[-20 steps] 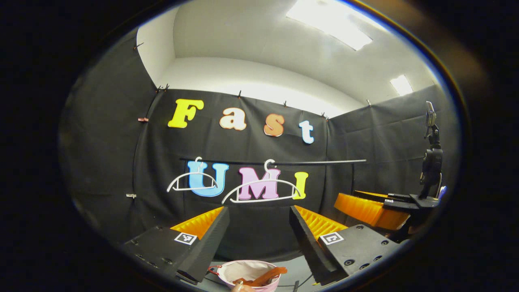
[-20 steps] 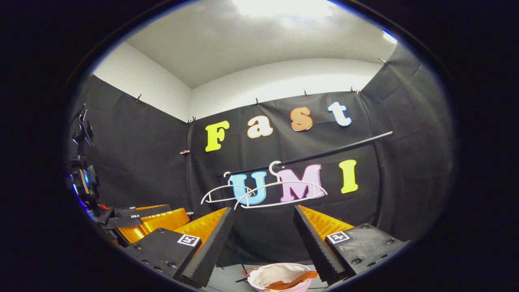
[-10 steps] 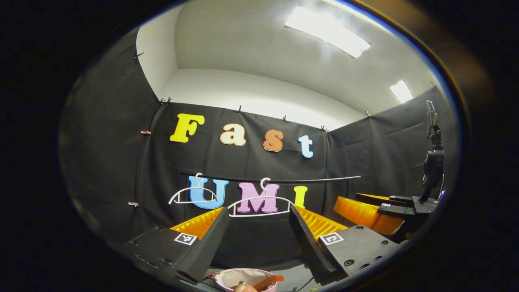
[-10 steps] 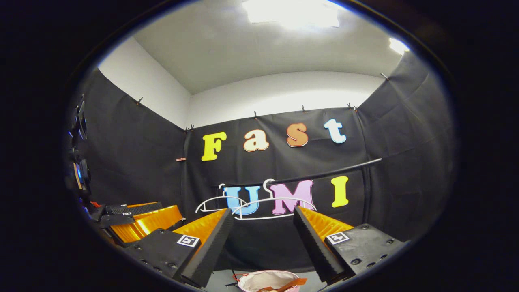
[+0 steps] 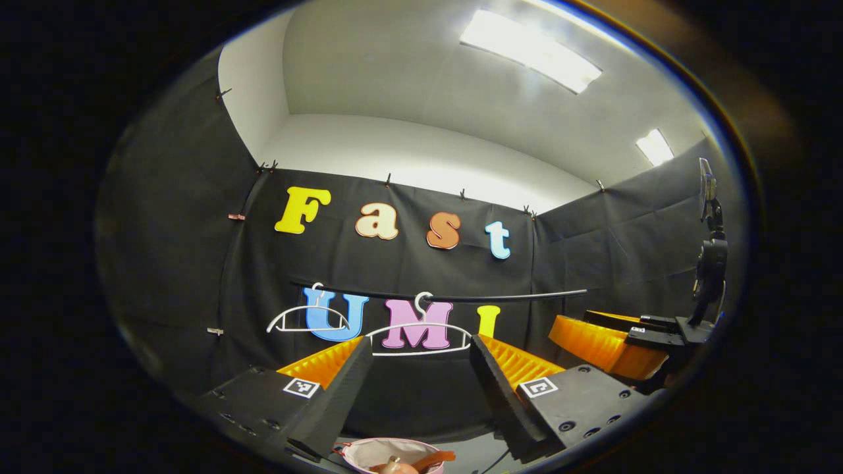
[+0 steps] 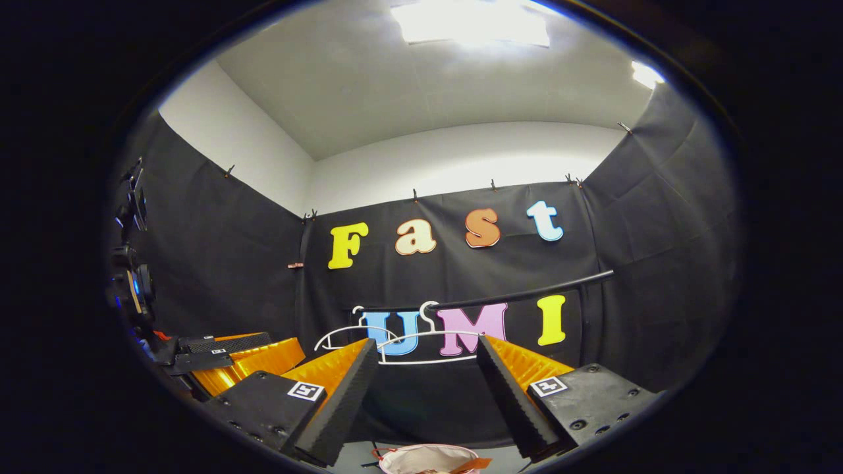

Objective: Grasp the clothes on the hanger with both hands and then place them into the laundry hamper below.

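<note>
Black rail [image 5: 435, 297] carries two bare white hangers [image 5: 419, 332]. The pink hamper [image 5: 385, 453] below already holds the orange cloth [image 5: 431, 459], probably soft and light, easiest pinched at an edge. Left gripper [image 5: 415, 382] and right gripper [image 6: 425, 382] have jaws wide apart, empty.

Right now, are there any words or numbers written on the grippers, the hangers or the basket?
No words or numbers can be read on any of them.
Left gripper: square black-and-white markers, a pattern, not letters.
Right gripper: the same kind of markers.
White hangers: plain, no writing.
Pink basket: no writing on the part that shows.
</note>
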Motion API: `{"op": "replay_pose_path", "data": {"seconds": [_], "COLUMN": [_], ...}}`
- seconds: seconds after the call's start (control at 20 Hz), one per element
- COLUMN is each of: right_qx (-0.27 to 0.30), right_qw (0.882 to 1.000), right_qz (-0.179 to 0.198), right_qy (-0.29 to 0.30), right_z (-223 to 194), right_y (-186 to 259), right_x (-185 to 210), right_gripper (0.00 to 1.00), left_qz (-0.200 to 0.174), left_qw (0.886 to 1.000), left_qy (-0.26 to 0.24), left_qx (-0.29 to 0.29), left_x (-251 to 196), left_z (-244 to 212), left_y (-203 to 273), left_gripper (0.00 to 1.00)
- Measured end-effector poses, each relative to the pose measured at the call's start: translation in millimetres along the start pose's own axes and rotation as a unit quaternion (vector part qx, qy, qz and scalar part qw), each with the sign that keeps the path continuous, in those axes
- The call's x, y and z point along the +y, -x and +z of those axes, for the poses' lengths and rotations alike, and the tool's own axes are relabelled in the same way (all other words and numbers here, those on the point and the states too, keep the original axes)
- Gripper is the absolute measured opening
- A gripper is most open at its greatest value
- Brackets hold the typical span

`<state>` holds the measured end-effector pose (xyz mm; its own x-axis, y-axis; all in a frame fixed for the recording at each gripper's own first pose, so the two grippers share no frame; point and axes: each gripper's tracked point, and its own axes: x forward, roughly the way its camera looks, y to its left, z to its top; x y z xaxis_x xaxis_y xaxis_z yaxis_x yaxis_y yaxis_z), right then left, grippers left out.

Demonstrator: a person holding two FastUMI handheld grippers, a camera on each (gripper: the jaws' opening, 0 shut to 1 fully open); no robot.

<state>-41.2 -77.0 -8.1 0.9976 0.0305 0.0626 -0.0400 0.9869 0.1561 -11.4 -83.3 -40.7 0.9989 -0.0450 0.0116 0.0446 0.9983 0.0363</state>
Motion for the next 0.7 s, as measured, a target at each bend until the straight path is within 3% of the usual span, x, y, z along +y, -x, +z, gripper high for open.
{"op": "replay_pose_path", "data": {"seconds": [0.7], "right_qx": [0.004], "right_qw": [1.000], "right_qz": [0.010], "right_qy": [-0.013], "right_z": [3.8], "right_y": [8.6], "right_x": [2.5], "right_gripper": [1.00], "left_qz": [0.000], "left_qw": [1.000], "left_qy": [0.000], "left_qx": [0.005], "left_x": [-15.4], "left_z": [5.9], "left_y": [5.7], "left_gripper": [0.94]}}
